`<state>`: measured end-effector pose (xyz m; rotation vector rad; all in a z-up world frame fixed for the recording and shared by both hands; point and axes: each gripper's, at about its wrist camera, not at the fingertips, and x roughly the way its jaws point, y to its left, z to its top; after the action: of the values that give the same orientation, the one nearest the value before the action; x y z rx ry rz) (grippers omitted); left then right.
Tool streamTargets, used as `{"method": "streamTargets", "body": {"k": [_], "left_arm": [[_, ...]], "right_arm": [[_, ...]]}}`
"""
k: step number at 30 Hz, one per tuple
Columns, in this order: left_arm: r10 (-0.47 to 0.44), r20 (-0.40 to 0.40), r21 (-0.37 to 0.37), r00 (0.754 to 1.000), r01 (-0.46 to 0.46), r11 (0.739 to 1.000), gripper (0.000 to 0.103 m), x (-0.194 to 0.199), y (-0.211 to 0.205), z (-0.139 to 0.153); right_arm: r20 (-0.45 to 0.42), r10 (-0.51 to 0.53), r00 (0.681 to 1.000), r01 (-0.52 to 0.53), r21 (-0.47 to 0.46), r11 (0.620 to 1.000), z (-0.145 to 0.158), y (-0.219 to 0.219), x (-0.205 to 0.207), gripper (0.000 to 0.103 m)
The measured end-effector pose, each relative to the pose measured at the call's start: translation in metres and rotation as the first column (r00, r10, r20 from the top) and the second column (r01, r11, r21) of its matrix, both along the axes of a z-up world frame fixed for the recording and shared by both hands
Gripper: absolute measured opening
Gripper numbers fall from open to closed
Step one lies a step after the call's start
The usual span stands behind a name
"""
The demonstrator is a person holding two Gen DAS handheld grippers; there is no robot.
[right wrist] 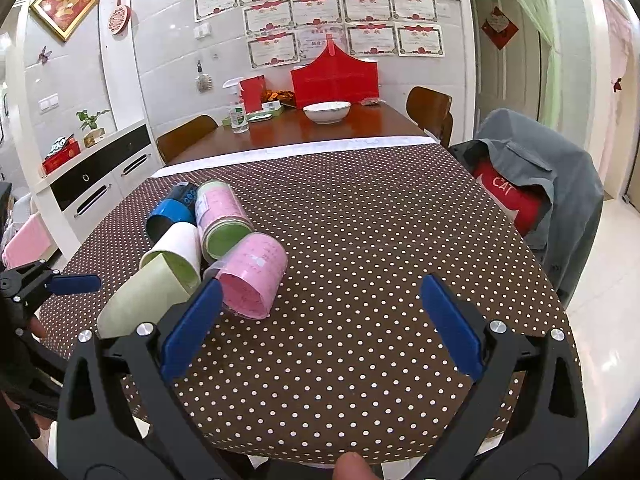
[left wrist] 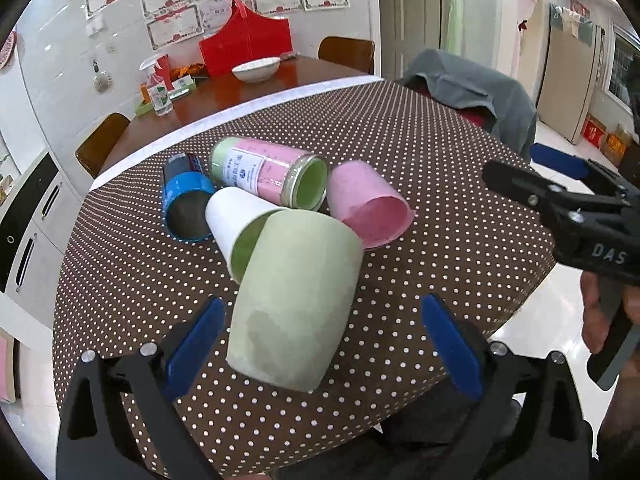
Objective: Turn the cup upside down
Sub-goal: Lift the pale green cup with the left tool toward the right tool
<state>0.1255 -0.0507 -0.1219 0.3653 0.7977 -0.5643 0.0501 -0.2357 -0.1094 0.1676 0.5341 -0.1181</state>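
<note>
Left claw stands open astride the pale green matte cup, fingers clear of it. Centre, close squarely mid-wall, then invert. Right claw stands open, empty.

Five cups counted on the dotted counter, all lying on their sides: one pale green cup, one white cup, one pink cup, one blue-banded dark cup, one pink-and-green labelled cup. One white bowl and one spray bottle noted on the far table. Two grippers seen, each with two blue fingers.
</note>
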Motion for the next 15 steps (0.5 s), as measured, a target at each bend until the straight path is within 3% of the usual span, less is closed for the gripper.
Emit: {"method": "streamTargets", "body": {"k": [15], "left_arm": [[0.132, 0.117, -0.104, 0.984, -0.12, 0.987, 0.097, -0.03, 0.043, 0.032]], "right_arm": [[0.026, 0.109, 0.994, -0.108, -0.035, 0.993, 0.017, 0.027, -0.003, 0.097]]}}
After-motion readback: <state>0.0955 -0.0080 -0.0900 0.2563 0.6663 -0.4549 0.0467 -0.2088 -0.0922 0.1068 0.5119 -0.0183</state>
